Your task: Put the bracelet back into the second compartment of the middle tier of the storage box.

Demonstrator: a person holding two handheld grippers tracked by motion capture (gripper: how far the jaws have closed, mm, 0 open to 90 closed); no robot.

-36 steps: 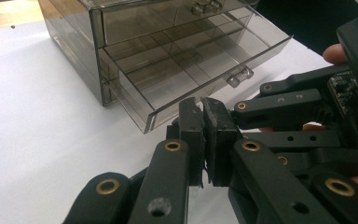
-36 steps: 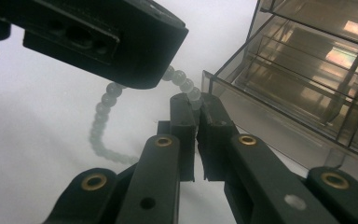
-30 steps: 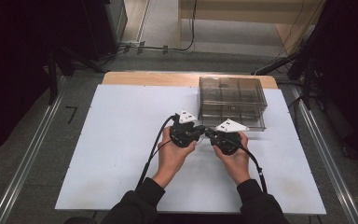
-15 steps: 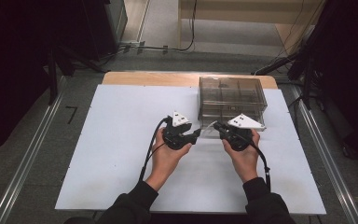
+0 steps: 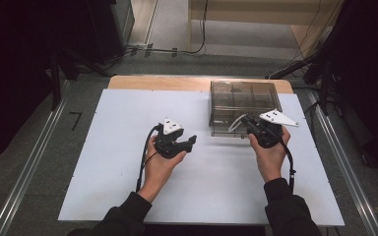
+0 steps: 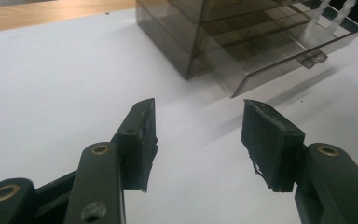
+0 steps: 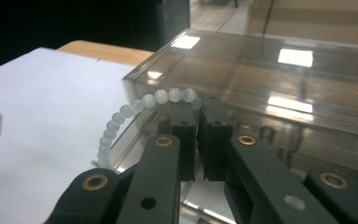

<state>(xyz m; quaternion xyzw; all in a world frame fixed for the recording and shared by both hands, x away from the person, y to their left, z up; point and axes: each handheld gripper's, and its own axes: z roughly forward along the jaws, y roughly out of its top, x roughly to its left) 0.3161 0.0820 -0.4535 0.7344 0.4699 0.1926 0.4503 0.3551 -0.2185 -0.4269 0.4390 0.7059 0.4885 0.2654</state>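
A smoky clear drawer box (image 5: 243, 101) stands at the back right of the white tabletop. My right gripper (image 5: 246, 121) is at the box's front, shut on a string of pale round beads (image 7: 135, 106) that curves left from its jaws (image 5: 235, 123). In the right gripper view (image 7: 198, 108) the jaws press together right against the box's lid edge (image 7: 261, 70). My left gripper (image 5: 193, 141) hovers left of the box, open with nothing in it (image 6: 198, 105). In the left gripper view a low drawer (image 6: 270, 60) stands pulled out of the box.
The white board (image 5: 103, 162) covers most of a wooden table (image 5: 152, 82). Metal rails (image 5: 24, 172) run along the floor on both sides. Dark equipment stands beyond the table's far left and right corners.
The two hands have drawn apart. My right gripper has moved right and farther back to the box front. My left gripper has shifted slightly left.
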